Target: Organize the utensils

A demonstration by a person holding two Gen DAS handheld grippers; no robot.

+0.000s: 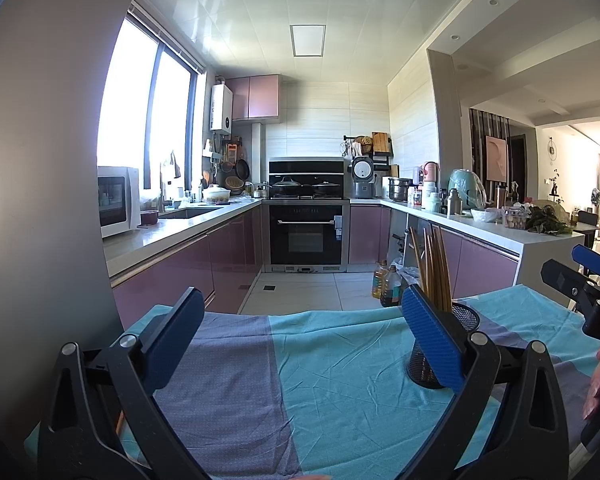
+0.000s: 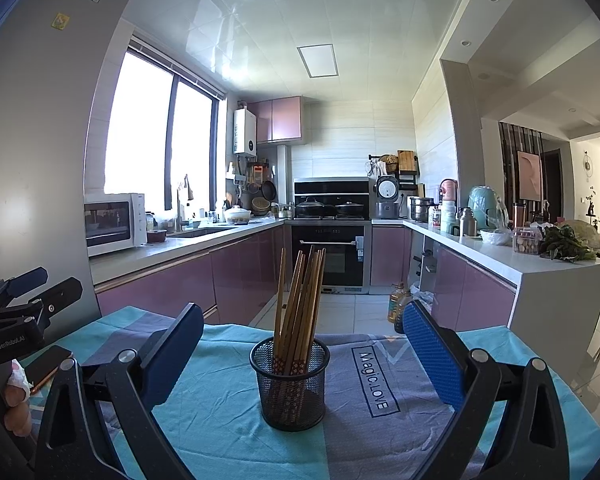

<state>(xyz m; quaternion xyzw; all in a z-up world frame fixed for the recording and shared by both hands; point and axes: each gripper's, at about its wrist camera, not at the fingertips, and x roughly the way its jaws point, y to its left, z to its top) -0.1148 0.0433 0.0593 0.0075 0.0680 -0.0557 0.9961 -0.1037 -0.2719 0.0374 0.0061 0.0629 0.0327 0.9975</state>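
Note:
A black mesh cup [image 2: 288, 384] stands upright on a teal and grey cloth [image 2: 220, 412], holding several wooden chopsticks [image 2: 300, 304] that lean slightly right. My right gripper [image 2: 302, 352] is open, its blue pads either side of the cup and nearer the camera, not touching it. In the left wrist view the same mesh cup [image 1: 466, 320] and chopsticks [image 1: 432, 268] sit partly behind my right-hand pad. My left gripper [image 1: 304, 336] is open over bare cloth [image 1: 340, 360] with nothing between its fingers. Each gripper shows at the edge of the other's view.
A phone [image 2: 46, 366] lies on the cloth at the left by a hand [image 2: 18, 404]. Beyond the table's far edge are a tiled floor, oil bottles [image 2: 396, 304], purple cabinets, an oven [image 2: 328, 256] and cluttered counters. A grey fridge wall [image 2: 32, 160] stands close on the left.

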